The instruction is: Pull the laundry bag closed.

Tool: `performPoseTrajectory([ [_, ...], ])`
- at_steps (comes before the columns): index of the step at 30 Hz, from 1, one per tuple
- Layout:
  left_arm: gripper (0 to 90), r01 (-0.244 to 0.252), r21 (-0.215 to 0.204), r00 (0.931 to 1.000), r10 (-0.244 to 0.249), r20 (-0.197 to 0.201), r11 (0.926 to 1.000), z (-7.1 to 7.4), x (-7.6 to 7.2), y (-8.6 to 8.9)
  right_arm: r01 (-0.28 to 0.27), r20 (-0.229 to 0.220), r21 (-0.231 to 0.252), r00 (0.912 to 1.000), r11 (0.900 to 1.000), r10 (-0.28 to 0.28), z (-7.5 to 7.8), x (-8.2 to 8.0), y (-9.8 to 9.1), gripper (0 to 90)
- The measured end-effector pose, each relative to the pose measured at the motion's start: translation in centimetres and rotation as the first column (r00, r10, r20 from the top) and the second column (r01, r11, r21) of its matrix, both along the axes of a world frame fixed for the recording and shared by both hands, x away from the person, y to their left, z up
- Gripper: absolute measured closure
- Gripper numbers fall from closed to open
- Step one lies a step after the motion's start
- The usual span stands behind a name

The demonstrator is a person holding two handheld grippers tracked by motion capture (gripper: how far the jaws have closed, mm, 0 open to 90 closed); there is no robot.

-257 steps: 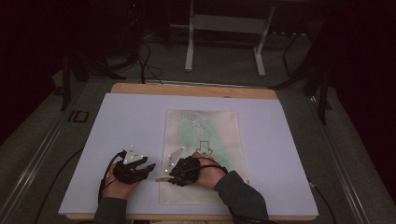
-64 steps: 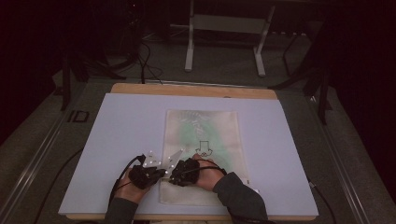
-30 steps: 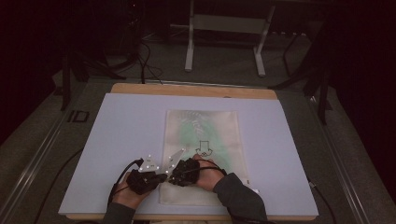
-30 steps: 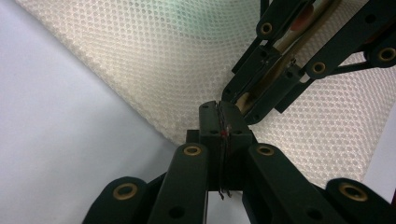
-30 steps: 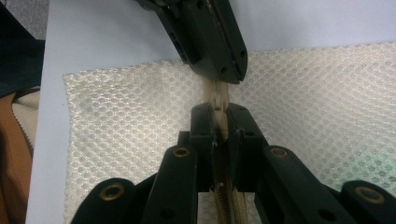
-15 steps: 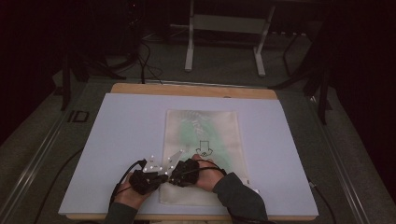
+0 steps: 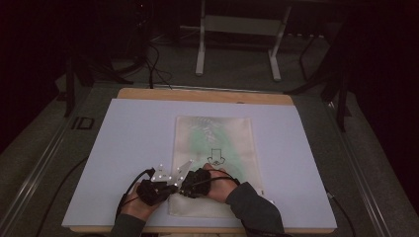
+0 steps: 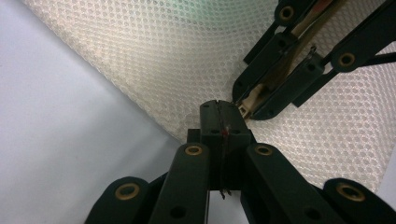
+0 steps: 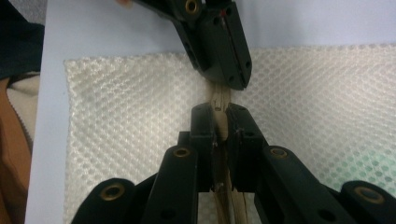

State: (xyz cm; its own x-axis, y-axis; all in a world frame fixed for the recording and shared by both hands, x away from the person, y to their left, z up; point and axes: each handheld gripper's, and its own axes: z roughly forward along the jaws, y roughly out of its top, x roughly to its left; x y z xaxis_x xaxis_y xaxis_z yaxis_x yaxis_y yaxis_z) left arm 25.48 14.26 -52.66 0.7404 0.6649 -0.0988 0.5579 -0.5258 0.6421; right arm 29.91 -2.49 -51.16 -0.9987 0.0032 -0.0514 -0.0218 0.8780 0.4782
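Setting: a dim room with stand legs and cables behind; a white table top (image 7: 123,148) on a wooden board fills the high view.
Mesh bag: a pale, honeycomb-mesh laundry bag (image 7: 215,143) lies flat in the middle of the table top, its long side running away from the person, with a green tint and a small dark print showing through.
Zip tab: a thin tan strip (image 9: 219,103) stands up from the bag's near end, just inside its left corner; whether it is a zip pull or a cord I cannot tell.
Right gripper: the right gripper (image 9: 218,114) has its 2 jaws closed tight on the strip, which runs down between them.
Left gripper: the left gripper (image 8: 218,116) has its jaws fully together, tip to tip with the other gripper; a pinch of the same strip is likely but not clear.
Hands: both hands meet at the bag's near edge (image 7: 188,183).
Done: both grips look set, judging by the clamped jaws.
Left: the pull itself; the bag shows no opening yet.
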Motion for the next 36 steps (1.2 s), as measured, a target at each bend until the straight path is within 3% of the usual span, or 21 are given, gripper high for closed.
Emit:
performPoseTrajectory([
  [22, 89.5, 0.003, 0.002, 1.0000, -0.003, -0.004, 1.0000, 0.0, 0.1, 0.0, 0.006, 0.015, -0.071, 0.9999, 0.9974, -0.005, 0.5, -0.5, -2.3, 82.5],
  [36, 89.5, 0.002, 0.010, 1.0000, -0.002, -0.002, 1.0000, 0.1, 0.0, -0.1, 0.012, 0.018, -0.079, 0.9998, 0.9968, -0.011, 0.5, -0.6, -3.3, 82.5],
])
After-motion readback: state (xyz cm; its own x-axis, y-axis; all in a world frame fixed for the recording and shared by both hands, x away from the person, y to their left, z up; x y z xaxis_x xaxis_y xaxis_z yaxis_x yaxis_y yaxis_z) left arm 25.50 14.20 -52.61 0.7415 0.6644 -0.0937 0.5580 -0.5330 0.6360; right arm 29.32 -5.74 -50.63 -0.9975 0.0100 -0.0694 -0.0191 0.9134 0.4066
